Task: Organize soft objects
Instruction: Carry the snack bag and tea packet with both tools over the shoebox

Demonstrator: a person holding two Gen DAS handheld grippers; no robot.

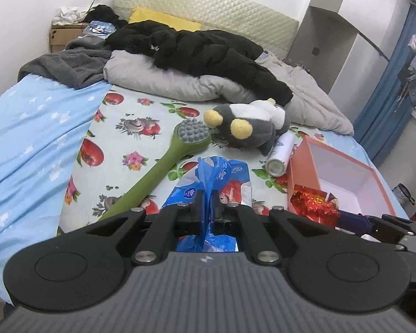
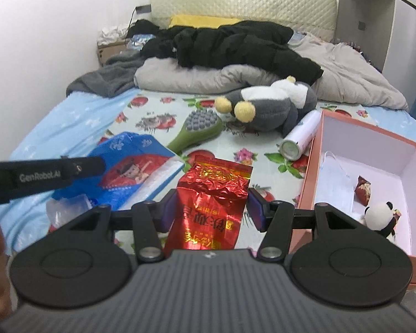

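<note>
The left gripper [image 1: 207, 194] pinches the thin crinkled handle of a blue plastic bag [image 1: 222, 174], jaws nearly together; the right gripper [image 2: 212, 208] clamps a shiny, creased red foil packet [image 2: 210, 194] between its pads, the open pink box [image 2: 313, 172] just beside its right jaw

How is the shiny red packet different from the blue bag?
The red packet is crinkly foil; the blue bag is soft plastic. The right tongs grip the red packet across its width, standing half apart, while the left tongs pinch just the blue bag's bunched top, nearly closed. Both are held.
</note>
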